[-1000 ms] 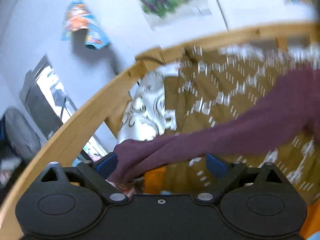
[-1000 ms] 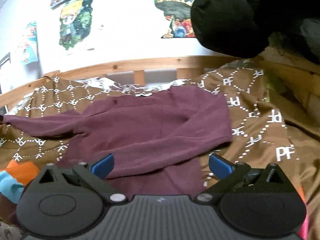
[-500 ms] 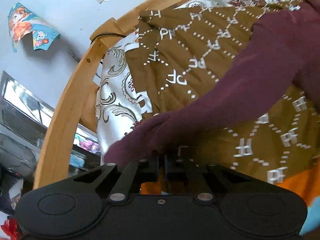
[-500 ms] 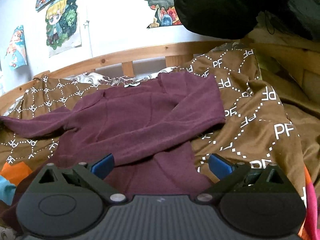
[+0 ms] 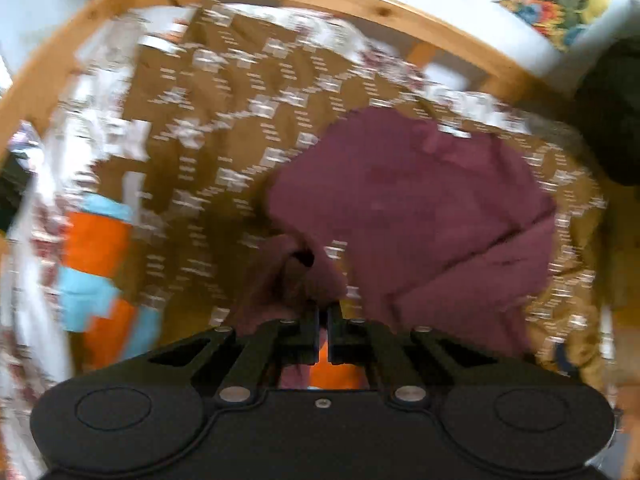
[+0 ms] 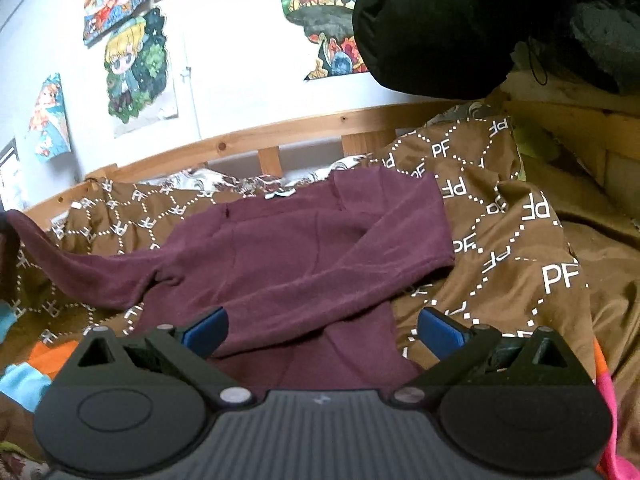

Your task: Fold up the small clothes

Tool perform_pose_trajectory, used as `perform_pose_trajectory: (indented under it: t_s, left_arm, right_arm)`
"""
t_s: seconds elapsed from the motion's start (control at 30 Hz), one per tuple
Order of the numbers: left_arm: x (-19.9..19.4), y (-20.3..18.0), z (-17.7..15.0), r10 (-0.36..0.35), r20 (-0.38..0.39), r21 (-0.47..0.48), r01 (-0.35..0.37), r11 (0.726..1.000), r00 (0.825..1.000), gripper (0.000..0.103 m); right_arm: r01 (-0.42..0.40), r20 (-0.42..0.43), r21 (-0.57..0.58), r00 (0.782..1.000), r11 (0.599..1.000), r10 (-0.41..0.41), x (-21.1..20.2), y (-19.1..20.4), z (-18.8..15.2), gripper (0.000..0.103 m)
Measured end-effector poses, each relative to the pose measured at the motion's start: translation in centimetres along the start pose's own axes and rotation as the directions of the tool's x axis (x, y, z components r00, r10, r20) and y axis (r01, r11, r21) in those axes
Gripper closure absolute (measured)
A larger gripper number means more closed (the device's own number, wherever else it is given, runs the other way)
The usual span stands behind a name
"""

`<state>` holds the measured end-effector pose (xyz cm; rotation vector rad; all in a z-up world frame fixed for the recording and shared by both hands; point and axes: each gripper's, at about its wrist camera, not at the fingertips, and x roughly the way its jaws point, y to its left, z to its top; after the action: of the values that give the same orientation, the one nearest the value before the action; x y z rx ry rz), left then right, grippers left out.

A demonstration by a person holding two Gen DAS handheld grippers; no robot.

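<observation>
two tools were in play over one maroon sweater spread on a brown patterned blanket on the bed. the left tool was clamped on the cuff of the sweater's left sleeve, jaws pressed together with maroon cloth bunched at the tips. in the right wrist view that sleeve ran up off the blanket toward the left edge of the picture, so it was lifted, probably to carry it across the body for a fold. the left wrist view was heavily motion-blurred and looked steeply down on the garment. the right tool had its blue pads wide apart with nothing between them, and hovered just above the sweater's lower hem area, likely waiting to pin or take the next corner. whether it touched the cloth could not be told.

the sweater lay face up, collar toward the wooden bed rail, and the other sleeve was already folded diagonally across the chest, cuff ending near the lower left of the body. the fabric looked soft, fleece-like, slightly wrinkled, and floppy. an orange and light blue cloth lay beside it on the blanket, not touching the body so far as visible. posters hung on the wall behind, and a dark bundle sat at upper right.
</observation>
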<state>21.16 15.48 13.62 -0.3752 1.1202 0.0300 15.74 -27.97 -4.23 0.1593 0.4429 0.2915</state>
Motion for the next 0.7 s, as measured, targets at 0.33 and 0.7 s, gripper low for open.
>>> perform_pose_trajectory:
  t_s: [0.33, 0.7]
  left_arm:
    - [7.5, -10.9, -1.5, -0.201, -0.17, 0.135, 0.225, 0.965, 0.965, 0.101]
    - [17.1, -14.9, -0.7, -0.285, -0.187, 0.105, 0.307, 0.946, 0.94, 0.098]
  right_arm:
    - [-0.169, -0.043, -0.005, 0.985, 0.986, 0.168, -0.1, 0.9, 0.2, 0.0]
    - [-0.265, -0.121, 0.063, 0.955, 0.962, 0.271, 0.8, -0.5, -0.2, 0.0]
